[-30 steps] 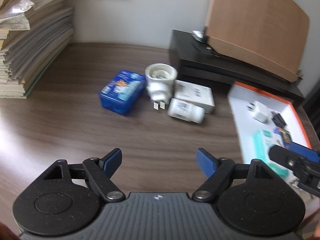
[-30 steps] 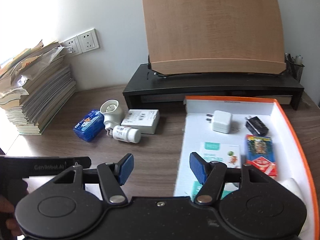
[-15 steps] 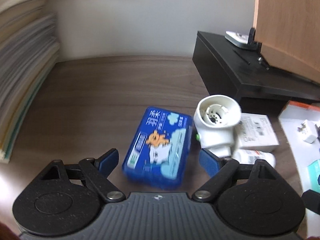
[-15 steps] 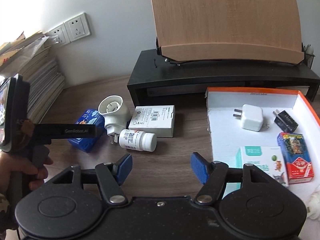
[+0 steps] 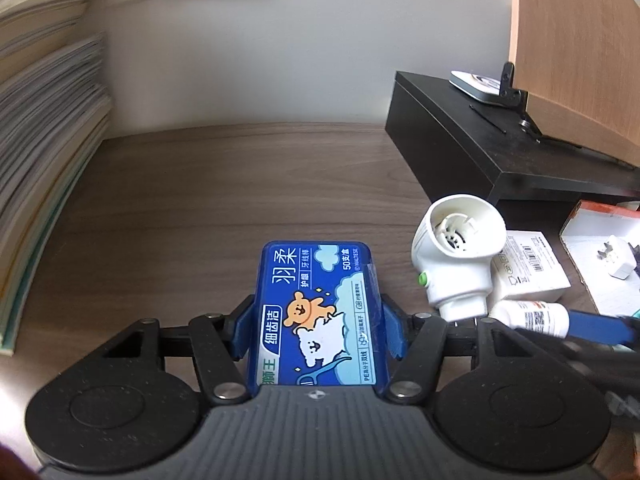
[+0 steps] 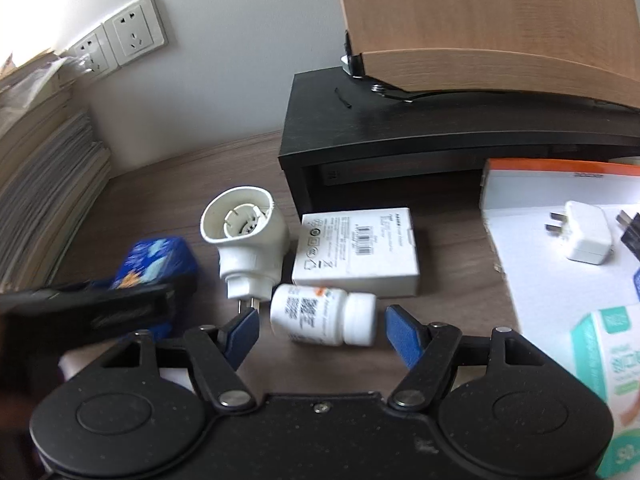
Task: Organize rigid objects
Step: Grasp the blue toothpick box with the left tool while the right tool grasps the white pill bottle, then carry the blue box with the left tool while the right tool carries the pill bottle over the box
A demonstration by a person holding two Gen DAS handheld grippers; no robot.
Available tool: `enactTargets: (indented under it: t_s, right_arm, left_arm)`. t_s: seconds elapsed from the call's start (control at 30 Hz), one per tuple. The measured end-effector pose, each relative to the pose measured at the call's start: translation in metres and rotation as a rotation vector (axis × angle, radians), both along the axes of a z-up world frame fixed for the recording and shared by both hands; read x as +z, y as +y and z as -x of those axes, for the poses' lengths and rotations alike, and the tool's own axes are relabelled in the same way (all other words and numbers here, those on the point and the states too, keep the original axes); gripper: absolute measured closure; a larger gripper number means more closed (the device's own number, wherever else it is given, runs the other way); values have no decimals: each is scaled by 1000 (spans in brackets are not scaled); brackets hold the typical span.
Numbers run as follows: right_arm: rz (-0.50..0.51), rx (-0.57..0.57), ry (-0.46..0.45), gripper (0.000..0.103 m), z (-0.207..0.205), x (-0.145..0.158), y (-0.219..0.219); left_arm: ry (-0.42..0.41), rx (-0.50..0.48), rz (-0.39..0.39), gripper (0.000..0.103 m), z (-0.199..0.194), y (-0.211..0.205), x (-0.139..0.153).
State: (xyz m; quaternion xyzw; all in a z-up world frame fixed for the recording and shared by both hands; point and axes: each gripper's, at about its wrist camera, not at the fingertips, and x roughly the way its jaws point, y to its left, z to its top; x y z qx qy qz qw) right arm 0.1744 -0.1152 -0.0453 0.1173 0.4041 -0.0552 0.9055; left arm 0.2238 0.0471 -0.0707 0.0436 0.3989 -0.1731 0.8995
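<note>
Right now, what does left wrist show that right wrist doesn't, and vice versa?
Left wrist only: the left gripper, jaws just closed onto the blue floss box, pads on both its sides; a small white device on the black stand.

Right wrist only: the right gripper, open, jaws just widened around the lying white pill bottle, not touching; a teal carton.

Both: white plug-in adapter, white barcode box, orange-rimmed tray, white charger.

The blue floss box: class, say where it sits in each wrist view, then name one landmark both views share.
Left wrist view: blue floss box low centre, between the left gripper's fingers.
Right wrist view: blue floss box left of middle, blurred, partly behind the left gripper.
Shared landmark: white plug-in device, beside the box.
</note>
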Motion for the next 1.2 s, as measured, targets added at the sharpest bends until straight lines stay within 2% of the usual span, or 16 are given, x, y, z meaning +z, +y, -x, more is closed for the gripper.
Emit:
enactTargets:
  t_s: [0.07, 0.13, 0.2, 0.4, 0.57, 0.87, 1.2]
  right_arm:
    - [14, -7, 8, 21, -6, -4, 4]
    - [16, -24, 15, 31, -9, -6, 4]
    - [27, -26, 13, 34, -8, -5, 5]
    - [65, -10, -19, 34, 13, 13, 7]
    - [92, -14, -69, 34, 40, 37, -1]
    - [88, -43, -134, 34, 93, 68, -52]
    - [108, -97, -187, 34, 154, 95, -146]
  left_arm:
    - [2, 5, 10, 40, 3, 6, 3]
    - [0, 10, 11, 40, 6, 10, 5]
    - [2, 16, 21, 40, 10, 13, 7]
    - [0, 44, 61, 40, 23, 11, 19]
    - [-17, 28, 88, 40, 44, -2, 37]
    - [-18, -16, 135, 40, 84, -52, 57]
    - [-31, -68, 142, 40, 129, -144, 79]
